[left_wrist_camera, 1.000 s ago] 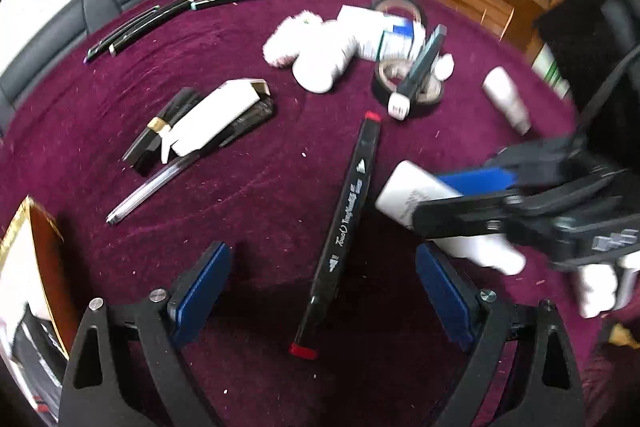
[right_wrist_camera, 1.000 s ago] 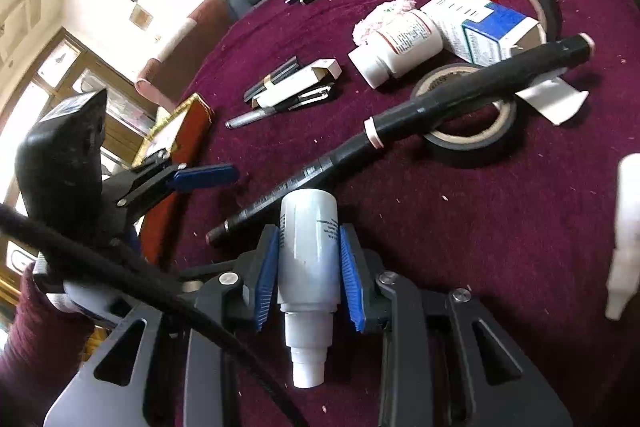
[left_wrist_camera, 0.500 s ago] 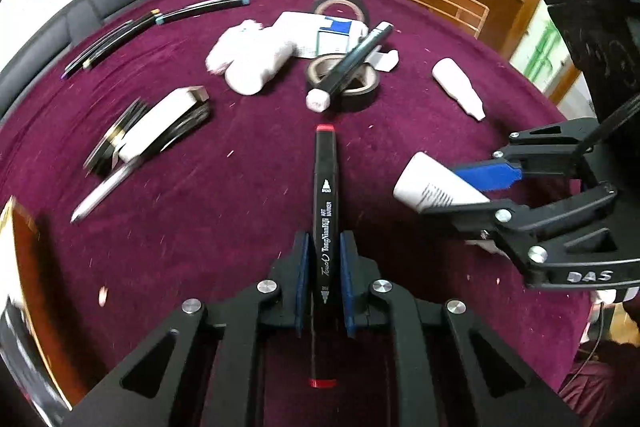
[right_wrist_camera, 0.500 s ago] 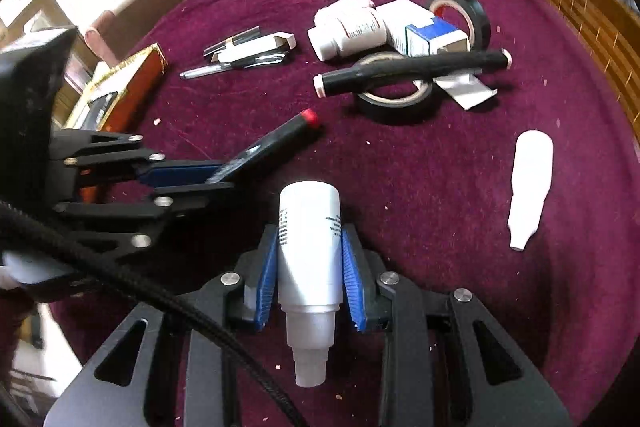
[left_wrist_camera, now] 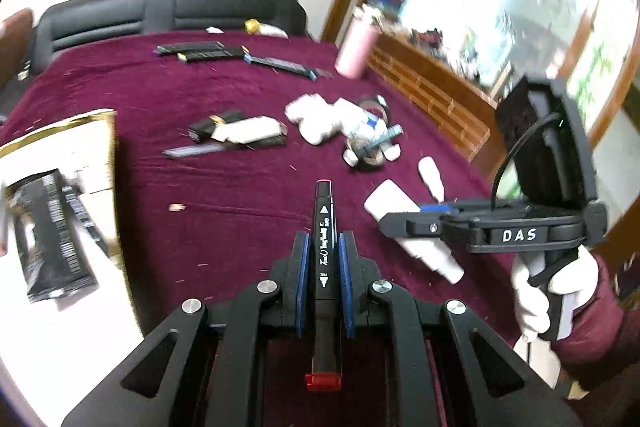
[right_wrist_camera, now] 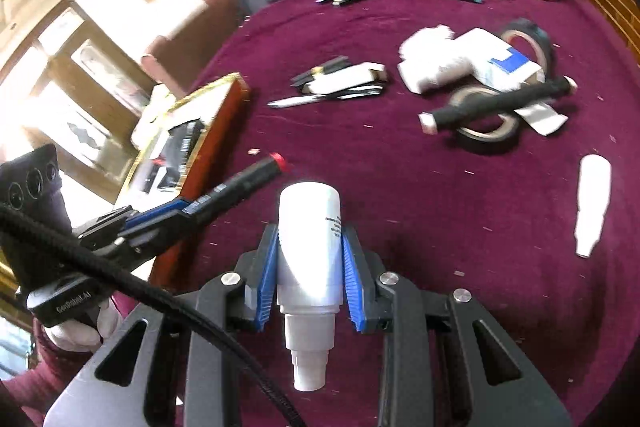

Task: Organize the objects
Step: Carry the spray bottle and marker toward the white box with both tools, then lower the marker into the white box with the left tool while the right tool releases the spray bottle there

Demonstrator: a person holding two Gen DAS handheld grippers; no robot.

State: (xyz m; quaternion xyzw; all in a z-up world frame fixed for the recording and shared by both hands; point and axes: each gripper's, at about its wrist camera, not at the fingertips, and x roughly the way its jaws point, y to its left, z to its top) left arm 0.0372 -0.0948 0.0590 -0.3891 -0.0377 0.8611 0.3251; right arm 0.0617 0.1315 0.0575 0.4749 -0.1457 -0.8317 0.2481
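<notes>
Grippers full, I am lifting both tools clear of the maroon table (left_wrist_camera: 224, 195) at once. A second ago my left gripper (left_wrist_camera: 323, 279) was standing wide open over the black marker (left_wrist_camera: 322, 251) lying on the cloth; now its blue pads are clamped tight on the barrel, and I am carrying the marker off the table with its red-tipped nose pointing forward and its red tail cap back between the arms. My right gripper (right_wrist_camera: 310, 267) is holding the white bottle (right_wrist_camera: 309, 247) exactly as it did a second ago, pads pressing both sides of the body, narrow neck toward the camera.

That pickup is changing the job: two of the loose items are now in hand instead of one, and I judge the next stage to be delivery. I am reading the gold-edged open box (left_wrist_camera: 60, 155) on the left side of the table, a dark packet already lying in it, as the likely destination, though nothing confirms it.

Waiting on the cloth are a second white bottle (right_wrist_camera: 592, 199), two rolls of black tape (right_wrist_camera: 486, 123) with another dark marker (right_wrist_camera: 496, 105) lying across one of them, a white carton (right_wrist_camera: 492, 61) and a cluster of pens (right_wrist_camera: 336, 87).
</notes>
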